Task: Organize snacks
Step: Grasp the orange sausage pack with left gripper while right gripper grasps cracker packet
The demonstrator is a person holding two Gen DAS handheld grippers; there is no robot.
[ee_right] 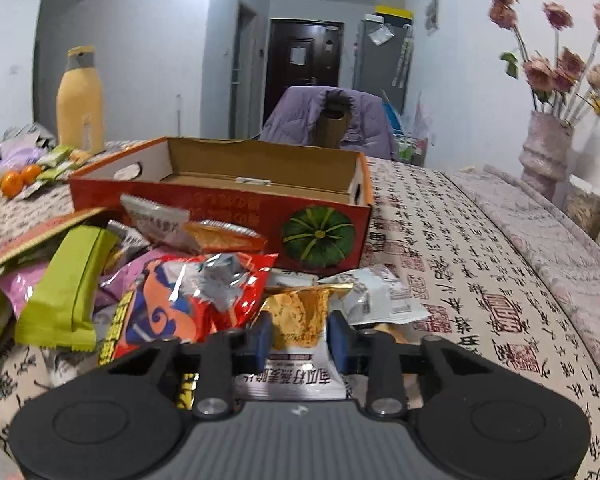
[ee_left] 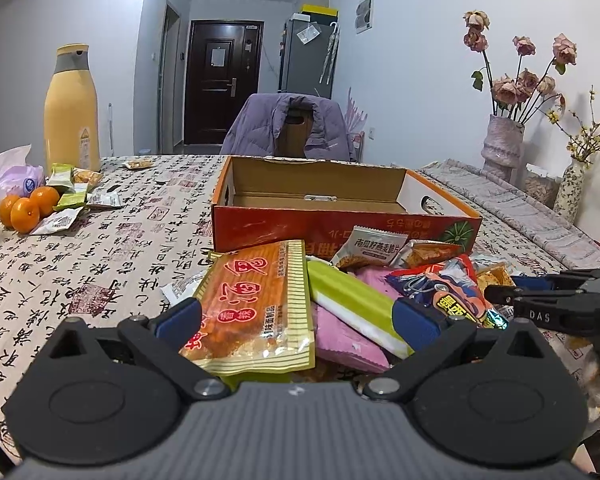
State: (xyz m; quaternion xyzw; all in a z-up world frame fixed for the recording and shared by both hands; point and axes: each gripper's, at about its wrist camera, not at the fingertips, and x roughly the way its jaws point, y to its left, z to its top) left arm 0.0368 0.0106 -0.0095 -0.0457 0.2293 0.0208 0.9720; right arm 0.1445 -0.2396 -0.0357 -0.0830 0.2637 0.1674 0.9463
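A pile of snack packets lies in front of an empty red cardboard box (ee_left: 340,184), which also shows in the right wrist view (ee_right: 220,196). My left gripper (ee_left: 296,320) is open, its fingers either side of an orange packet (ee_left: 256,300), a green packet (ee_left: 352,304) and a pink packet (ee_left: 344,340). My right gripper (ee_right: 299,340) is partly closed around a small gold-and-white packet (ee_right: 296,320), fingers (ee_right: 262,340) close to its sides. A red packet (ee_right: 188,300) and a green packet (ee_right: 68,280) lie to its left. The right gripper's tip shows in the left wrist view (ee_left: 500,294).
A yellow bottle (ee_left: 72,108), oranges (ee_left: 28,206) and more small packets (ee_left: 72,196) sit at the far left. Vases with dried flowers (ee_left: 502,144) stand at the right. A chair with a purple jacket (ee_left: 288,126) is behind the table.
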